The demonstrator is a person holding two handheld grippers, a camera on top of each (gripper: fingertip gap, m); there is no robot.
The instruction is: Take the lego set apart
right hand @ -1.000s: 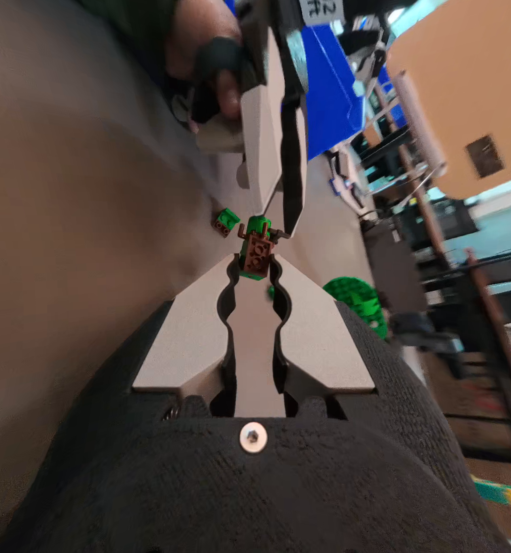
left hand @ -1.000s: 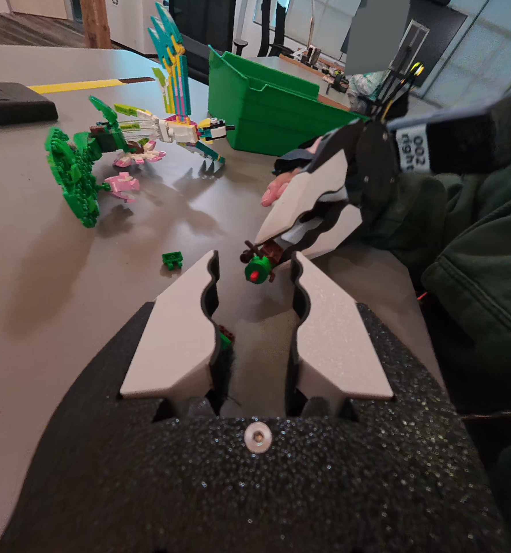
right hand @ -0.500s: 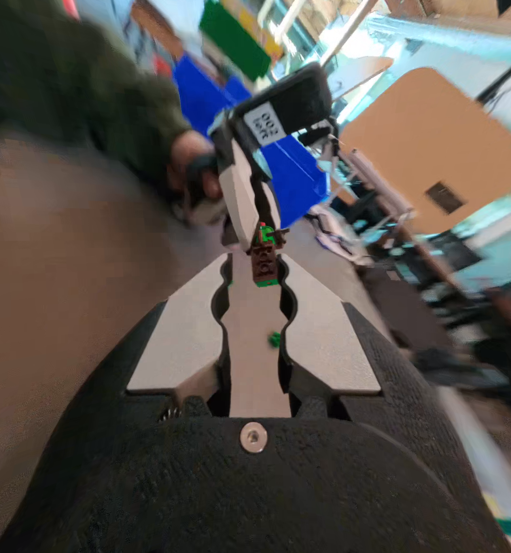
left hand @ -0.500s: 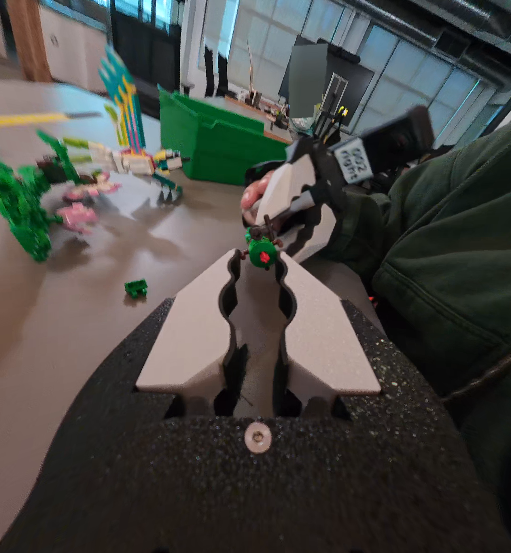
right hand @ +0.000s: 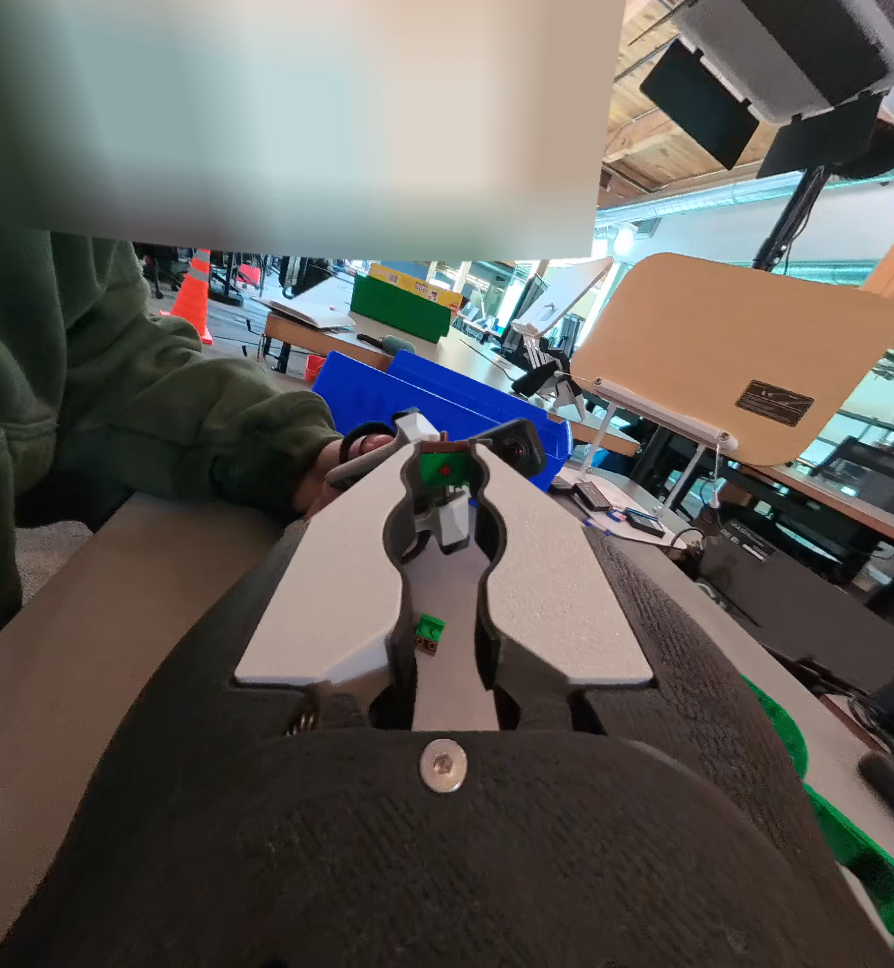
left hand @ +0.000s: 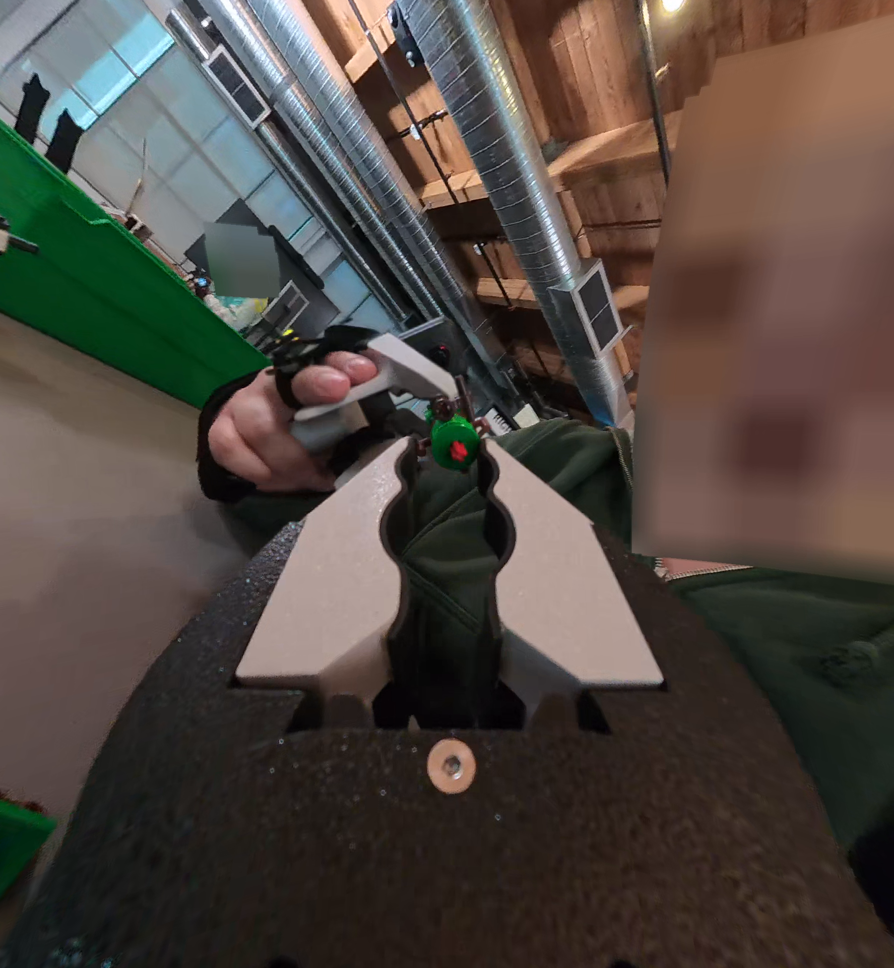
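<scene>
Both grippers are up off the worktop [right hand: 136, 565] now, raised in front of the person's dark green jacket [left hand: 450, 550], where a second ago they worked low over the surface. The left gripper [left hand: 447, 450] has closed in: a second back its fingers stood spread short of the little lego piece [left hand: 453, 445], and now the tips are pinching its round green disc with the red stud. From the other side, the right gripper [right hand: 442, 461] is nipped onto the same lego piece [right hand: 442, 466], its brown part showing just above the green. So the piece hangs in the air, caught between two sets of tips that meet almost nose to nose.

That reads as the set-up for a pull: each gripper has its own half, and the next thing called for looks like a twist or a straight tug apart. The grip is right at the fingertips on a tiny part, so a slip or a flung brick seems the risk.

Down on the worktop a loose green and brown brick [right hand: 430, 634] lies alone, seen between the right gripper's fingers. A green bin [left hand: 68, 293] stands beyond, and a blue bin [right hand: 434, 387] on the far side.
</scene>
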